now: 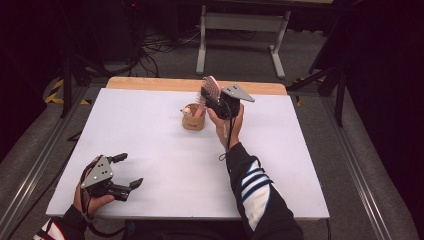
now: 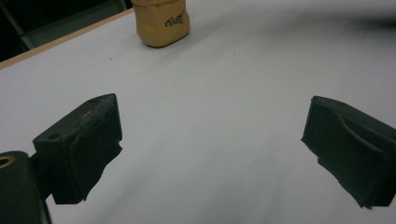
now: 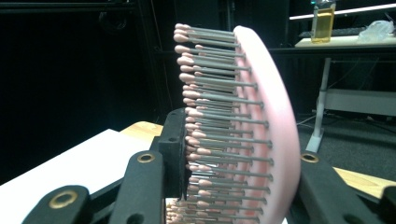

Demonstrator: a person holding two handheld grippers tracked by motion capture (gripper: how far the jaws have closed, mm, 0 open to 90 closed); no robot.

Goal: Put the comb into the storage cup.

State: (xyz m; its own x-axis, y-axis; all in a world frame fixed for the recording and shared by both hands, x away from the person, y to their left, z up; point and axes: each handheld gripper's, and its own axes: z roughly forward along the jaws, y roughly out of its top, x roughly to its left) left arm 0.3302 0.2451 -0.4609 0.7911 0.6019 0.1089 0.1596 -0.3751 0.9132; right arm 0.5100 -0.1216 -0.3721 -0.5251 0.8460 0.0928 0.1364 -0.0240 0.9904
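We see the right gripper [image 1: 209,95] raised above the far middle of the white table [image 1: 150,130], its jaws clamped on a pink hairbrush [image 1: 212,86]. In the right gripper view the hairbrush [image 3: 275,116] stands upright between the two black jaws: one pad presses against the tips of the grey bristles, the other sits behind the pink back of the head, so the brush is held across its thickness. The bristles carry small pink ball tips and point toward the left of that view.

Just beside the right gripper, on the side toward the table's middle, stands a small tan holder [image 1: 193,118] with a few items standing in it; we cannot tell what they are. The brush hangs above and slightly behind this holder, not touching it as far as we can judge.

The left gripper [image 1: 126,170] rests low near the front left corner of the table, well apart from the holder. In the left gripper view its jaws stand wide apart with nothing but bare white table [image 2: 210,130] between them, and the tan holder [image 2: 161,21] shows far ahead near the top edge, with dark lettering on its side
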